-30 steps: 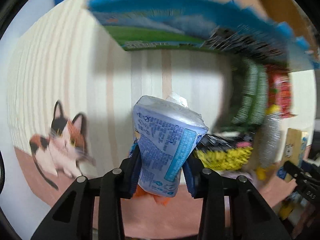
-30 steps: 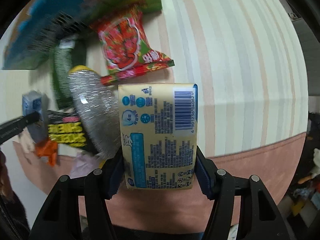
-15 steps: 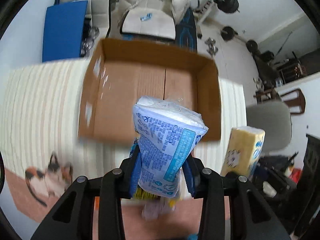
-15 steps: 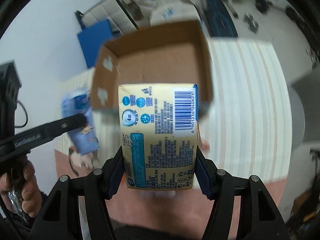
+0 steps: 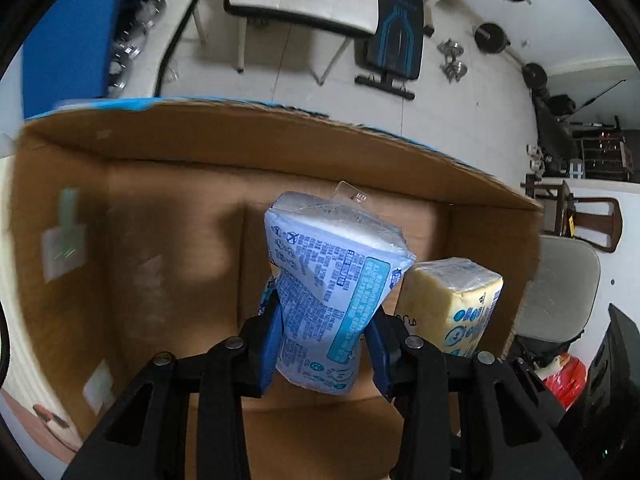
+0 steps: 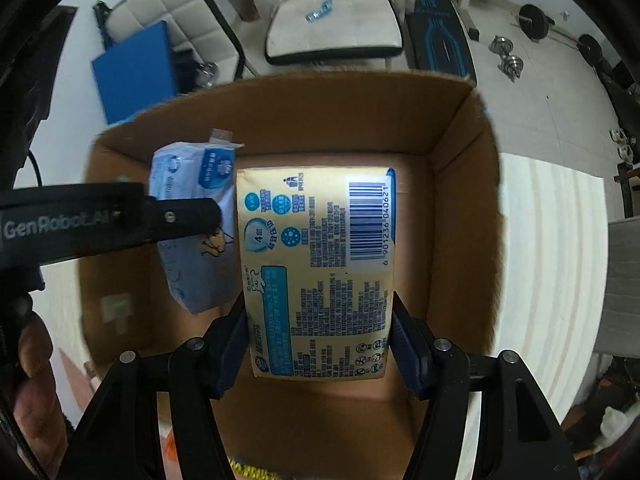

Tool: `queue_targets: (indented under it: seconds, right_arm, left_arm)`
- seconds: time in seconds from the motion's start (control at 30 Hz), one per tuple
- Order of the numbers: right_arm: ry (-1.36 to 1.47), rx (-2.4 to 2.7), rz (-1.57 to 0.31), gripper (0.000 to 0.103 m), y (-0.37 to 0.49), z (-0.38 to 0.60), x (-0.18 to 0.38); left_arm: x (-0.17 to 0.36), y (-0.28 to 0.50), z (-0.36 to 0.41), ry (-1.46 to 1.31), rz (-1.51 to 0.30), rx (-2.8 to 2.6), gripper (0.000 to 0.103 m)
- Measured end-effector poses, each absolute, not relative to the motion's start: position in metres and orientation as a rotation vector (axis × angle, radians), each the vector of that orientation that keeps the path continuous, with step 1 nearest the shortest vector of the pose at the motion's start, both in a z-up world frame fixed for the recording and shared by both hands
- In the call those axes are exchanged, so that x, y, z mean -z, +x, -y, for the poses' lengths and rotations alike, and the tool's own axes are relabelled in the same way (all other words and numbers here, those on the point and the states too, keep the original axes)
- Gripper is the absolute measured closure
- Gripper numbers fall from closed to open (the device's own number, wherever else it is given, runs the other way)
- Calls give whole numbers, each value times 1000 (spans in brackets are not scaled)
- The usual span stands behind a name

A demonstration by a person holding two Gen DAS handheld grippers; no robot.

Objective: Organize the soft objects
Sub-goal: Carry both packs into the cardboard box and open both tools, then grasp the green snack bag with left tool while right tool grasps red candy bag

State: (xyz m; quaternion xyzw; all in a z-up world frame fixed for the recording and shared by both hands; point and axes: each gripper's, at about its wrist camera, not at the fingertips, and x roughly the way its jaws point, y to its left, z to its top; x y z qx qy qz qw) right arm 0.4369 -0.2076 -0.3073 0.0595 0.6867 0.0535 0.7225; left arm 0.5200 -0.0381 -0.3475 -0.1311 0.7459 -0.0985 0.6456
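Note:
My left gripper (image 5: 322, 354) is shut on a light blue tissue pack (image 5: 334, 292), squeezed in at the middle, held over the open cardboard box (image 5: 132, 216). My right gripper (image 6: 318, 346) is shut on a yellow tissue pack (image 6: 316, 264) with a barcode, also above the box (image 6: 460, 184). In the left wrist view the yellow pack (image 5: 456, 304) hangs just right of the blue one. In the right wrist view the blue pack (image 6: 196, 232) and the left gripper's black finger (image 6: 176, 216) are to the left. The box floor looks bare.
The box stands on a pale striped tablecloth (image 6: 552, 248). Beyond it are a white chair (image 5: 304, 4), a blue panel (image 5: 68, 40), a weight bench (image 5: 396, 48) and dumbbells on the floor. A person's hand (image 6: 28, 392) holds the left gripper. A yellow snack wrapper (image 6: 248, 470) lies at the bottom edge.
Both grippers have swept from over the snack pile on the cloth to above the open box, each still holding its tissue pack. The two packs now hang side by side.

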Motion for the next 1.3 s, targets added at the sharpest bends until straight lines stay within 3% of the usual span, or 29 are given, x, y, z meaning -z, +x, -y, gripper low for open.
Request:
queue_targets:
  seconds: [0.17,0.37,0.4,0.43,0.5,0.57,0.7,0.77,1.03,1.3]
  right_arm:
    - [105,-93,-1544,37,455,207,332]
    - [100,-86,-1577,36,469,205,343]
    - [100,-87,-1580,36,470,205,344]
    - [99,-84,-1578,35,469,205,342]
    - [93,-74,-1569,31,473,200,338]
    - [87,-71,-1557,15,470,198,330]
    - [79,-58,-1538,10,464,202,316]
    - [85,-51,-1523,0,458,202,307]
    - [57,-59,-1452,0,411,192,266]
    - [60,-113,-1398,0,312,206,226]
  left_arm:
    - [365,527,54,-296,-1750,254,67]
    - [373,529,50,-325,-1797,240,59]
    - [371,528,48,-323,-1802,240,51]
    - [368,527,48,-312,-1799,243,37]
    - [356,523,45,-253,-1771,233,20]
    - [346,522,43,-196,-1736,231,19]
    - [318,510,38,-124,-1675,245,5]
    - [307,502,35,-82,-1643,244,4]
    - [256,459,25,-13,-1507,233,4]
    - [207,363,-12,12,-1343,116,4]
